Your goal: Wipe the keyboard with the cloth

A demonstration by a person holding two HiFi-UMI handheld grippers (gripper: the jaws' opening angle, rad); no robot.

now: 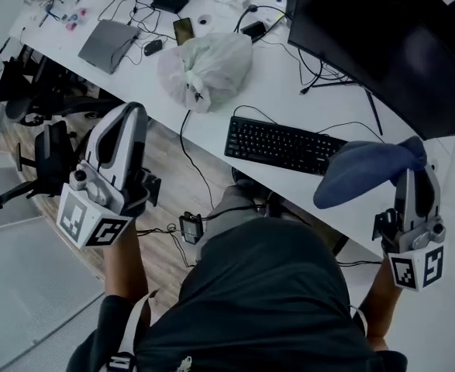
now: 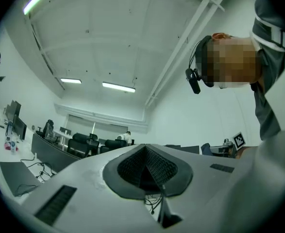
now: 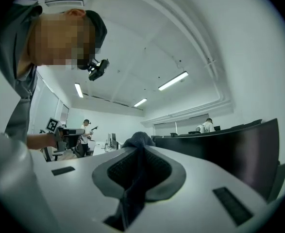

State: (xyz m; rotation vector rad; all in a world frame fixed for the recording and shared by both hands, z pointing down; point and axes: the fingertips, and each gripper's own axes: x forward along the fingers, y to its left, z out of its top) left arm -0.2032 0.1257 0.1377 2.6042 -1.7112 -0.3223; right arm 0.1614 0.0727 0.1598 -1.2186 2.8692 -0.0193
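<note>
Soft cloth (image 1: 367, 170), matt plastic keyboard (image 1: 281, 144)

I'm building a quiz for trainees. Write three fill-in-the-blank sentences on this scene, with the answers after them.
The right gripper is shut on a ____ cloth.
The left gripper is ____, with nothing between its jaws.
The keyboard on the white desk is ____ in colour.
Missing words: blue; shut; black.

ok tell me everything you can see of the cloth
The cloth is blue, soft-looking fabric, bunched into a rounded puff. The right gripper pinches one gathered end between its jaws. It is held in the air, hiding the right end of the keyboard in the head view. Nothing else seems to touch it.
</note>
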